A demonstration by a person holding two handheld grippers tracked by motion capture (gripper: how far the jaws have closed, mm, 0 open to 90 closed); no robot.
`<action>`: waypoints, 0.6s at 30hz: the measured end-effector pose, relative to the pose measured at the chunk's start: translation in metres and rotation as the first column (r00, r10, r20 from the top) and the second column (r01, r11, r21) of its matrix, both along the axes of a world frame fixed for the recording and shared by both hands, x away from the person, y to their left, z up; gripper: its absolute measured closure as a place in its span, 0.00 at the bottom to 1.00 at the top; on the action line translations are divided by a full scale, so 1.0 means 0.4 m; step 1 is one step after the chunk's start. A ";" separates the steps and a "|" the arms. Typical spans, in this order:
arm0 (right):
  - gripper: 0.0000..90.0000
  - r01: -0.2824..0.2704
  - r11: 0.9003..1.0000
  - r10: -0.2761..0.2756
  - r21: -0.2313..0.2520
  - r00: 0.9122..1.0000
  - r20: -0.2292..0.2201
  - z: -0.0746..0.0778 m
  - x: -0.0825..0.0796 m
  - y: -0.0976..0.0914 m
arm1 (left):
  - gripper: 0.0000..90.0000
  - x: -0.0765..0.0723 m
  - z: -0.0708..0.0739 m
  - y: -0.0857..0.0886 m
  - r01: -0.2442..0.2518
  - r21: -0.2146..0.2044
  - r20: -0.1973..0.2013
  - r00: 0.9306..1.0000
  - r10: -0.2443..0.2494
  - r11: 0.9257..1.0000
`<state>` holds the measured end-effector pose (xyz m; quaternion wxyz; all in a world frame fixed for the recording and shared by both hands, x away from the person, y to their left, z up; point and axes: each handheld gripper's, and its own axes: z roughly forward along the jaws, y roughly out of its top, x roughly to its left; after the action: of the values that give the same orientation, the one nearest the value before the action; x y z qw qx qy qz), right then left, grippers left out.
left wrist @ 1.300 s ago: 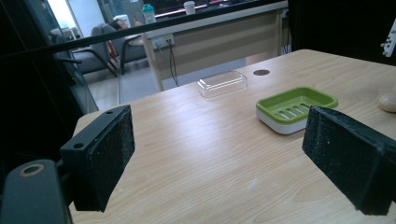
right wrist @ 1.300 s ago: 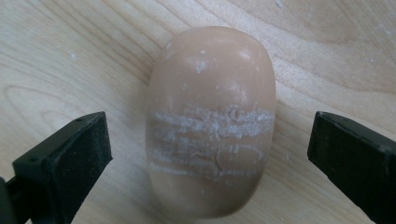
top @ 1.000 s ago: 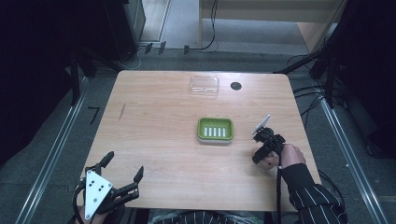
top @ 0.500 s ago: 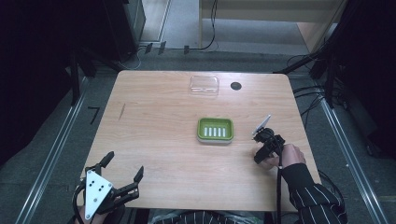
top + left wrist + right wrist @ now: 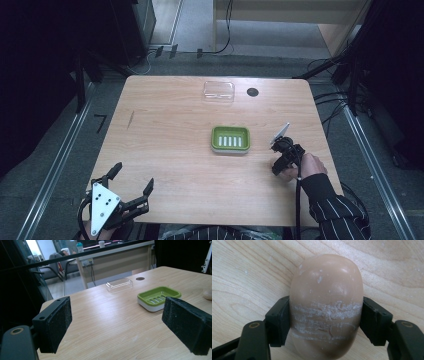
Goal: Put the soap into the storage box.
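The soap (image 5: 326, 305) is a rounded, beige-pink bar with a band of white scuff marks across its middle. It sits between the two jaws of the right gripper (image 5: 326, 322), each jaw pressed flat against one side of the bar, so the jaws are clamped on it. Bare wood grain lies directly behind the soap; whether the bar touches the table cannot be told from the right gripper view.

In the high view the right gripper (image 5: 281, 156) is over the right part of the table (image 5: 165, 135), near its front edge, held by the right hand (image 5: 306, 166), whose striped sleeve (image 5: 335, 210) enters from the bottom. The soap itself is too small to make out there.

Just left of that gripper, near the table's centre, stands a green dish (image 5: 230, 140) with a slotted floor and a white base; it holds nothing. Beyond it, near the far edge, lies a clear lid (image 5: 219, 92), and beside the lid a dark round hole (image 5: 252, 92) in the tabletop.

The left gripper (image 5: 132, 182) is at the front-left corner of the table, well apart from the dish. Its jaws are spread wide with nothing between them; the left gripper view shows the dish (image 5: 159, 297) and lid (image 5: 119, 284) through the gap.
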<state>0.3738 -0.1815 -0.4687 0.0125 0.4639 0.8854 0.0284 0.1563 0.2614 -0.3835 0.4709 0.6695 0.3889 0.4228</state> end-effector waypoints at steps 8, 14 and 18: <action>0.37 -0.045 0.999 0.044 0.017 0.999 0.026 0.000 -0.001 0.001 | 0.11 0.001 0.000 0.000 0.002 -0.001 -0.003 1.000 -0.002 1.000; 0.37 -0.066 0.998 0.065 0.018 0.997 0.031 0.008 -0.003 0.016 | 0.11 0.001 0.000 0.002 0.000 -0.003 -0.003 1.000 0.000 1.000; 0.37 -0.071 0.997 0.071 0.017 0.997 0.042 0.019 -0.002 0.015 | 0.11 0.000 0.000 0.002 0.001 -0.002 -0.003 1.000 -0.001 1.000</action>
<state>0.3728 -0.1755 -0.4612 0.0252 0.4316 0.9005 0.0466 0.1564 0.2622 -0.3834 0.4710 0.6698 0.3899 0.4212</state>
